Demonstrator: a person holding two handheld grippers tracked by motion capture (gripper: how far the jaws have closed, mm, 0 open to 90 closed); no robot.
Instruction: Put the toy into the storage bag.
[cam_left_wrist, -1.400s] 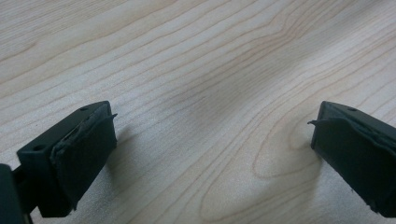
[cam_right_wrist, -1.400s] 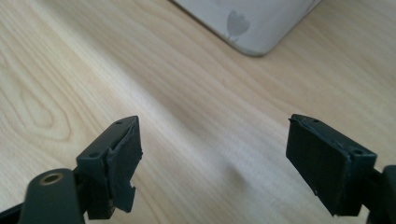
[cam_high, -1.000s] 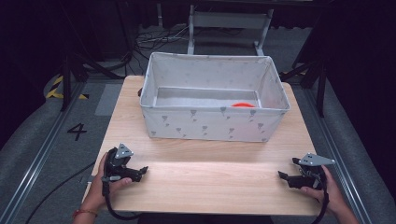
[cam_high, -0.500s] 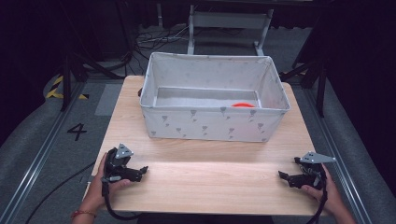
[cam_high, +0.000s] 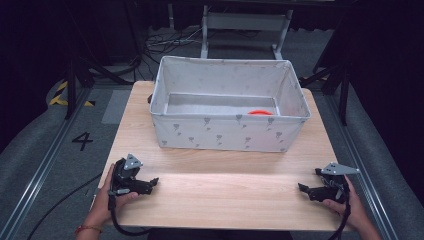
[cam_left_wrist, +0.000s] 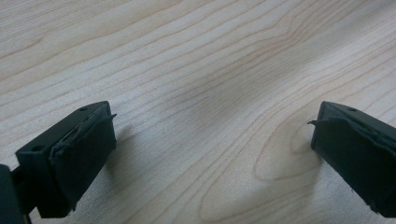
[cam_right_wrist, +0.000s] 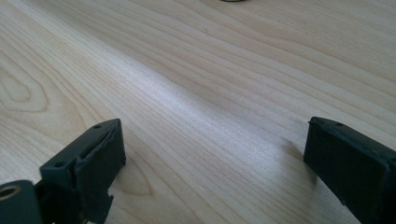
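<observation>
- A light wooden table fills the middle of the high view, with dark floor and grey matting around it.
- A white fabric bin with a small grey pattern stands on the far half of the table, its open top facing up.
- Inside the bin, near its right front corner, lies a small orange-red object; only a sliver of it clears the front wall, so its shape cannot be told.
- The left gripper rests at the near left edge of the table, held by the person's left hand, its jaws pointing toward the table's middle.
- In the left gripper view, that gripper's two black jaws stand wide apart with bare wood grain between them; the claw is released and holds nothing.
- The right gripper rests at the near right edge of the table, held by the person's right hand, its jaws pointing inward toward the left gripper.
- In the right gripper view, this gripper's jaws are likewise spread wide over bare wood; the claw is released and empty.
- A grey three-cornered plate sits on top of each gripper in the high view.
- Both grippers sit well apart from each other and from the bin.
- A white number 4 is marked on the floor to the left of the table.
</observation>
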